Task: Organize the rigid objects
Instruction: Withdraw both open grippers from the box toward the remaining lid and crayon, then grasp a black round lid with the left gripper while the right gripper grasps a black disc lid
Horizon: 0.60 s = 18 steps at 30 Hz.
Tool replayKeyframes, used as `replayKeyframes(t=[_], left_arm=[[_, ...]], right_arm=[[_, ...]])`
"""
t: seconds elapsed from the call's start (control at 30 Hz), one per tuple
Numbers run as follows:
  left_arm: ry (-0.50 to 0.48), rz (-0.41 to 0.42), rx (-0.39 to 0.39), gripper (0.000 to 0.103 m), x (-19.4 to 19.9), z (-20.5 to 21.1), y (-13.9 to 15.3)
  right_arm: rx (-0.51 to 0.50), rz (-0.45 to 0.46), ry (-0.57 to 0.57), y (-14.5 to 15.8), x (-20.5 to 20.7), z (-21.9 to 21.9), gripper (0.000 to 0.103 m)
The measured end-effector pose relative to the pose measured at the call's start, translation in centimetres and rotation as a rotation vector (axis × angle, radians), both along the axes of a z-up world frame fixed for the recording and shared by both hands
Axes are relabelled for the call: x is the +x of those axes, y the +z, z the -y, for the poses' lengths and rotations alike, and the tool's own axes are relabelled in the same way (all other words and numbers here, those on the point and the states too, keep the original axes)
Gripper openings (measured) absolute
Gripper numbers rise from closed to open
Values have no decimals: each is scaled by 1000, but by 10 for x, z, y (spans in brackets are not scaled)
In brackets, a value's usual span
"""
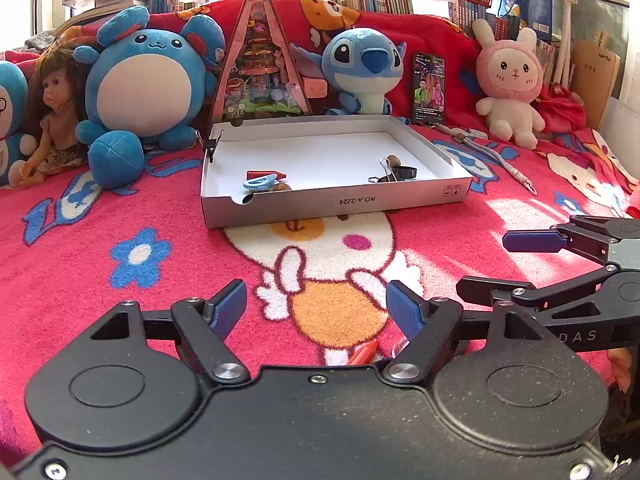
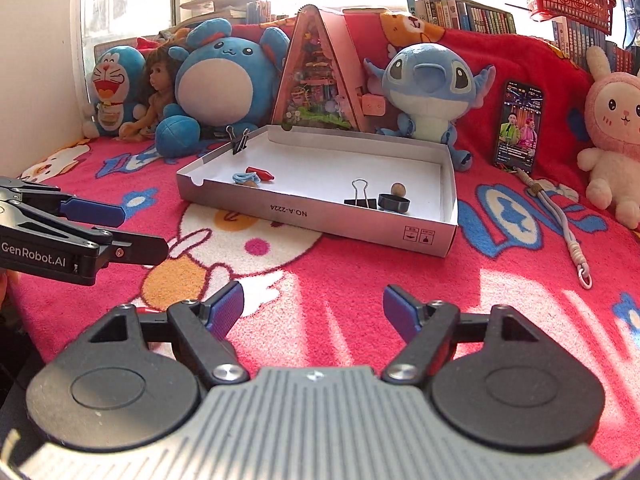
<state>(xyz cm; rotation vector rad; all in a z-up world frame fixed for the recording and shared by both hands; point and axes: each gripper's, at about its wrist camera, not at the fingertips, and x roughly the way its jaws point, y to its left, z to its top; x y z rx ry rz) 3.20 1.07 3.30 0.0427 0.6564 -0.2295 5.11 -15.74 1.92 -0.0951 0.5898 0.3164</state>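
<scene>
A shallow white cardboard box (image 1: 336,199) (image 2: 316,214) lies on the red blanket ahead of both grippers. In it are a red crayon (image 1: 266,173) (image 2: 261,172), a blue hair tie (image 1: 260,182) (image 2: 244,177), a black binder clip (image 2: 360,197) (image 1: 390,172), a black ring (image 2: 394,202) (image 1: 406,172) and a wooden bead (image 2: 399,189) (image 1: 394,159). Another binder clip (image 2: 239,139) (image 1: 212,142) grips the box's left wall. My left gripper (image 1: 316,312) is open and empty; an orange-red object (image 1: 362,354) lies just below its fingers. My right gripper (image 2: 313,310) is open and empty.
Plush toys, a doll (image 1: 56,112) and a triangular diorama (image 1: 262,64) line the back. A phone (image 2: 518,126) leans by the Stitch plush (image 2: 430,88). A lanyard (image 2: 560,216) lies right of the box. Each gripper shows at the side of the other's view.
</scene>
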Motion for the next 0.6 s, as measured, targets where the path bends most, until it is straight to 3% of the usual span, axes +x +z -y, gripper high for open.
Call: replayKeyframes(t=[0.2, 0.6], left_arm=[[-37, -5, 19, 75, -35, 4, -9], [-114, -48, 19, 46, -57, 13, -19]], right_arm=[[-3, -4, 62, -11, -26, -9, 85], [-10, 9, 57, -20, -41, -13, 85]])
